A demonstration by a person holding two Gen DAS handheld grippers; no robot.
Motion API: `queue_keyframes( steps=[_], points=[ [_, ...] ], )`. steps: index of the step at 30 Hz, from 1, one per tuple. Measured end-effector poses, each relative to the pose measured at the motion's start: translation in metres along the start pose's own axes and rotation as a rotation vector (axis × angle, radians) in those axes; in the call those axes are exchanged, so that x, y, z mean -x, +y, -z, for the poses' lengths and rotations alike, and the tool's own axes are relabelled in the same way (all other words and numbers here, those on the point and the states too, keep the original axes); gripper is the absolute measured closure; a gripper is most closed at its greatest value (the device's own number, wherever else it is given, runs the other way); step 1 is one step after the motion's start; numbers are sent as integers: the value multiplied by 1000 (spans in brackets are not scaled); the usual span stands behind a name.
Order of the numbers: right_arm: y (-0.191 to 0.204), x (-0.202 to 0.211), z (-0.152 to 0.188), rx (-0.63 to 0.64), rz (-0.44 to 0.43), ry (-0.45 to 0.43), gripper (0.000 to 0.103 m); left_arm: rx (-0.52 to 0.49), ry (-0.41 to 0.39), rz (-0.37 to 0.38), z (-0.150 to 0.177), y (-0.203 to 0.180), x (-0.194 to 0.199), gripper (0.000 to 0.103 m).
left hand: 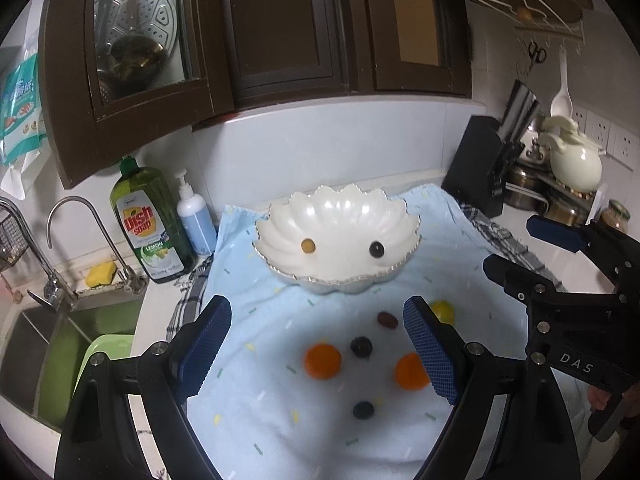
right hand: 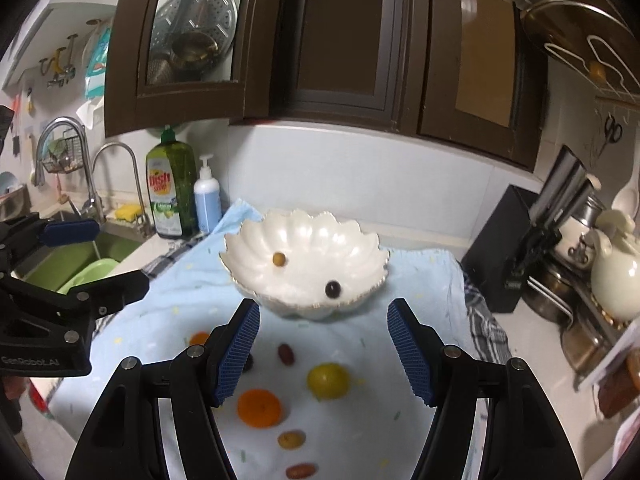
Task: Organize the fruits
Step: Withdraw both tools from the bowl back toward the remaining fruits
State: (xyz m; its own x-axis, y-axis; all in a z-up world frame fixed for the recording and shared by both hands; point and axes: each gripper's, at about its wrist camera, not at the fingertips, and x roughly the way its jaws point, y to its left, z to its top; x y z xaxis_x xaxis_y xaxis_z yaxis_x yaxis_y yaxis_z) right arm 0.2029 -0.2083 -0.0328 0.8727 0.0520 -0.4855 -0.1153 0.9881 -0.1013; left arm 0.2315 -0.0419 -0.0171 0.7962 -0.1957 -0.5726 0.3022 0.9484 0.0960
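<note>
both grippers hover with nothing between their pads: left gripper spread wide above the nearer fruits, right gripper released beside it. two small fruits sit in the scalloped white bowl; oranges, a yellow fruit and dark grapes lie scattered on the blue towel, which likely stops them rolling. the bowl stands behind them, a short carry.

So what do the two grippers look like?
Both are matte black frames with silver rivets and two fingers ending in blue ribbed pads. The left gripper reads "GenRobot.AI" on its side; the right gripper reads "DAS". No cables or sleeves show.
</note>
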Motion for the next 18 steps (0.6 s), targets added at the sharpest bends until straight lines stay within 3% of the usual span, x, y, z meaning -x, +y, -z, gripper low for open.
queue_keyframes(
  steps=[14, 18],
  points=[
    [-1, 8, 48, 2, 27, 18, 36, -27, 24, 5, 47, -20, -9, 15],
    [1, 0, 63, 1, 15, 70, 36, -63, 40, -3, 61, -26, -15, 15]
  ],
)
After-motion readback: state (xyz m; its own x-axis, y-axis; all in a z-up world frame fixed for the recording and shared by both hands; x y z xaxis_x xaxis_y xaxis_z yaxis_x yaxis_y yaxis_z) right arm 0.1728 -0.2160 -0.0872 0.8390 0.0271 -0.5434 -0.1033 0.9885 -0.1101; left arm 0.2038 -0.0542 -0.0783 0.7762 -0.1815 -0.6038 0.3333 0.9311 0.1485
